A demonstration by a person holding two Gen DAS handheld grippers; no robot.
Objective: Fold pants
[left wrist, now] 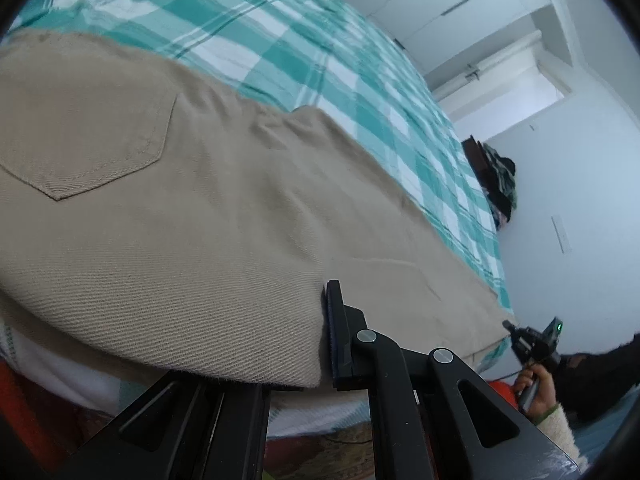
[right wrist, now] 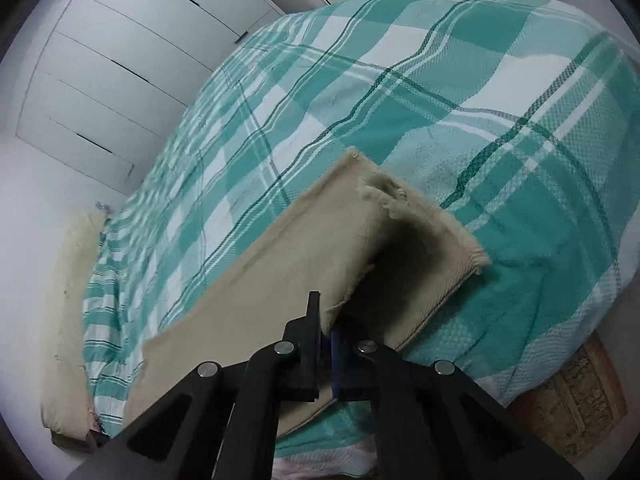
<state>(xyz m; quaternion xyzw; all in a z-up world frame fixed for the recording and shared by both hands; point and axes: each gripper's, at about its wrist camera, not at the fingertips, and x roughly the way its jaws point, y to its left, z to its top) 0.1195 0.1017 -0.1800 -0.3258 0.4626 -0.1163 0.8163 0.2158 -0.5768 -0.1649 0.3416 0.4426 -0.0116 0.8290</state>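
The beige pants (left wrist: 192, 208) lay flat across the bed's teal-and-white plaid cover (left wrist: 304, 52), back pocket (left wrist: 92, 140) up. Left gripper (left wrist: 320, 340): jaws pinched the waist-end edge at the near bedside. Right gripper (right wrist: 325, 344): jaws pressed together on a lifted frayed leg hem (right wrist: 400, 216). A cream pillow (right wrist: 68, 320) sat at the bed's far side. White panelled wardrobe doors (right wrist: 132, 60) and pale walls stood beyond. No legible writing seen.
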